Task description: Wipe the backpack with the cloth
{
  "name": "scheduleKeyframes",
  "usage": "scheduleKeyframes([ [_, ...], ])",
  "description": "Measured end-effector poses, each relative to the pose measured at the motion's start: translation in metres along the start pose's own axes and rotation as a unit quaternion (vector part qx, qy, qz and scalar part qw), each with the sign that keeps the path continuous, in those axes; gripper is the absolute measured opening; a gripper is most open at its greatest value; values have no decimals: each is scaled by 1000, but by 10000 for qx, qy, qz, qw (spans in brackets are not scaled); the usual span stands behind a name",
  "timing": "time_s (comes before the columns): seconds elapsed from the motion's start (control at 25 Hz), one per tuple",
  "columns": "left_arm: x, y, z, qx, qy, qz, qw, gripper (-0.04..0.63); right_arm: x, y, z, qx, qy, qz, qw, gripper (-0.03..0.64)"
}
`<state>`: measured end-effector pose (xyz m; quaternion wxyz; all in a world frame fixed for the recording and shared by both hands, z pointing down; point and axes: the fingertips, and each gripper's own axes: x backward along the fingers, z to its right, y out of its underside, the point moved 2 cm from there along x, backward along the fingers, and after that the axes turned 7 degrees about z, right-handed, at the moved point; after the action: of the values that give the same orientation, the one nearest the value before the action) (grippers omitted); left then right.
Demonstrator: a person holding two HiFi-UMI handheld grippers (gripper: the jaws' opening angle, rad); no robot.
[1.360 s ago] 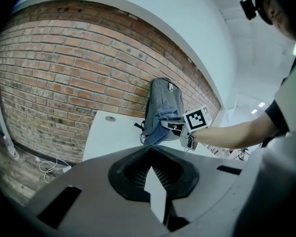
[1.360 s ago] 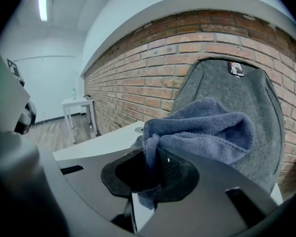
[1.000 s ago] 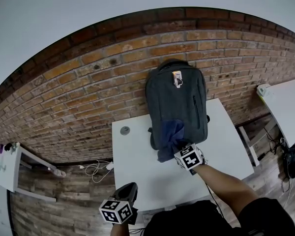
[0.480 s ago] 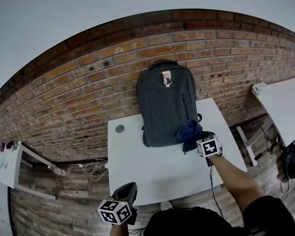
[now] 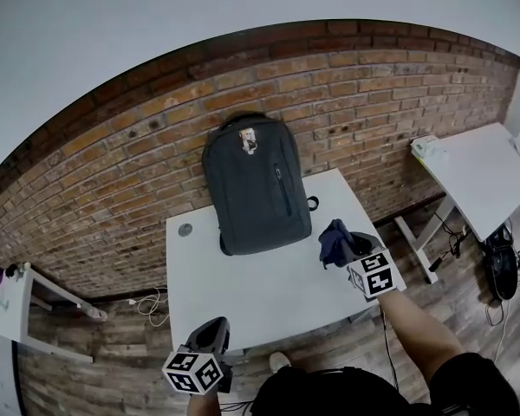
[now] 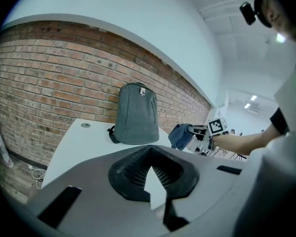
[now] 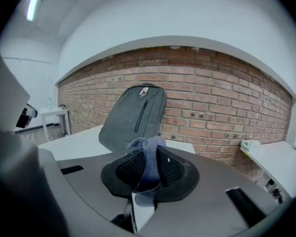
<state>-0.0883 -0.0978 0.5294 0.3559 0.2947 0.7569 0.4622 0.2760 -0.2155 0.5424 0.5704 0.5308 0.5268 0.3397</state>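
Both jaws of the right gripper (image 5: 351, 248) are pinching the cloth (image 5: 334, 241), near but clear of the backpack (image 5: 256, 189); the left gripper (image 5: 211, 334) is hanging empty, jaws pressed together. Flat, overlapping strokes are looking wisest.

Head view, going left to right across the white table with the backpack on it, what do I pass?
The round grey cap set in the tabletop → backpack → blue cloth → right hand-held gripper, clamped on that cloth → second white table beyond.
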Motion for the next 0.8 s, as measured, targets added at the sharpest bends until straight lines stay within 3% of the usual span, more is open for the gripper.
scheduleKeyframes([
  [0.4,27,2,79,-325,-226,420,9983,-5,167,-64,28,-268,-17,1463,9889,51],
  [0.6,44,13,120,-477,-181,518,9974,-5,224,-76,22,-272,-127,1846,9824,51],
  [0.8,52,26,143,-446,-161,519,9975,-5,263,-70,18,-261,-215,1915,9809,52],
])
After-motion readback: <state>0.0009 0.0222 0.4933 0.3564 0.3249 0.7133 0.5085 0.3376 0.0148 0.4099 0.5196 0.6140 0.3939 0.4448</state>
